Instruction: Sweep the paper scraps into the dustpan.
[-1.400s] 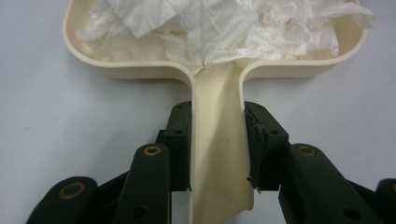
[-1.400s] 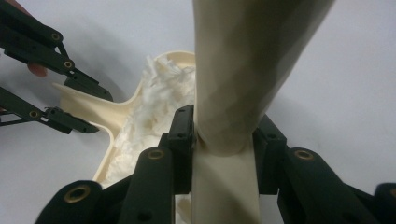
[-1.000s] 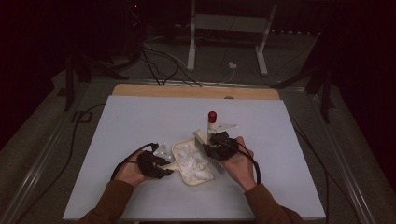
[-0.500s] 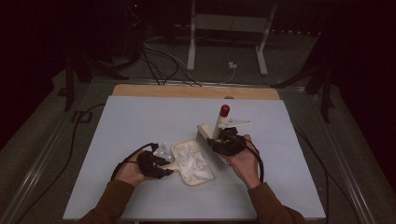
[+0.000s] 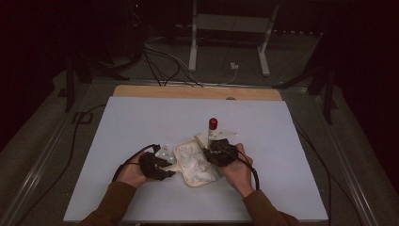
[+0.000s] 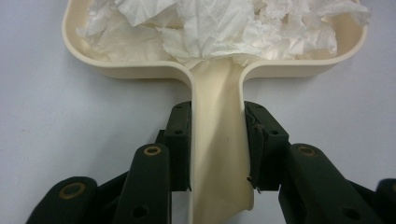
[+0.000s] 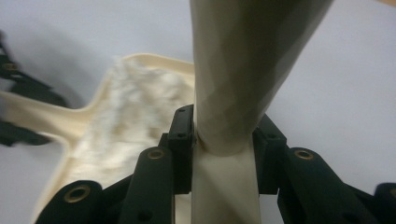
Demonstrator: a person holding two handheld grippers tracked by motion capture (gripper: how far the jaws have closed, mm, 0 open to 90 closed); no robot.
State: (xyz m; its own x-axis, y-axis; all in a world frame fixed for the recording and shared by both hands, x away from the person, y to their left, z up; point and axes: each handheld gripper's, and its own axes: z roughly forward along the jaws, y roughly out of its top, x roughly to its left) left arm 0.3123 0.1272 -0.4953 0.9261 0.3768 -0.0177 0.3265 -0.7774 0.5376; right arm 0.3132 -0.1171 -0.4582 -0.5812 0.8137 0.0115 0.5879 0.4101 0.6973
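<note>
**Item 1, left gripper** (image 6: 217, 140). Nearest, at the left of the high view. The jaws are closed narrowly on the flat handle (image 6: 217, 107) of a cream plastic dustpan (image 6: 135, 70), one pad on each edge. The pan is held flat on the surface (image 5: 141, 122).
- Handling: the grip is best kept firm and level, so that the pan lip stays down on the surface and nothing is pushed under it.

**Item 2, crumpled white paper** (image 6: 210, 28). The load of the task. It is heaped inside the dustpan, against the back wall and out to both side walls. It is judged light and springy, and easily flicked back out.
- Handling: short, slow strokes are advised, made toward the back wall of the pan.

**Item 3, right gripper** (image 7: 224, 135). Just beyond the pan, at its right edge. The jaws are clamped on the cream handle (image 7: 243, 70) of a hand brush. In the high view the handle is stood nearly upright, with its red tip (image 5: 213, 124) uppermost. The brush head is not clearly made out.
- Handling: the brush is to be lowered and tilted before any sweep, and the pan is not to be knocked sideways.

**Item 4, surface beyond.** A pale sheet is laid here, and a wooden edge (image 5: 197, 92) is seen at its far side.
- Handling: any stray scrap is to be checked for beside the pan.
</note>
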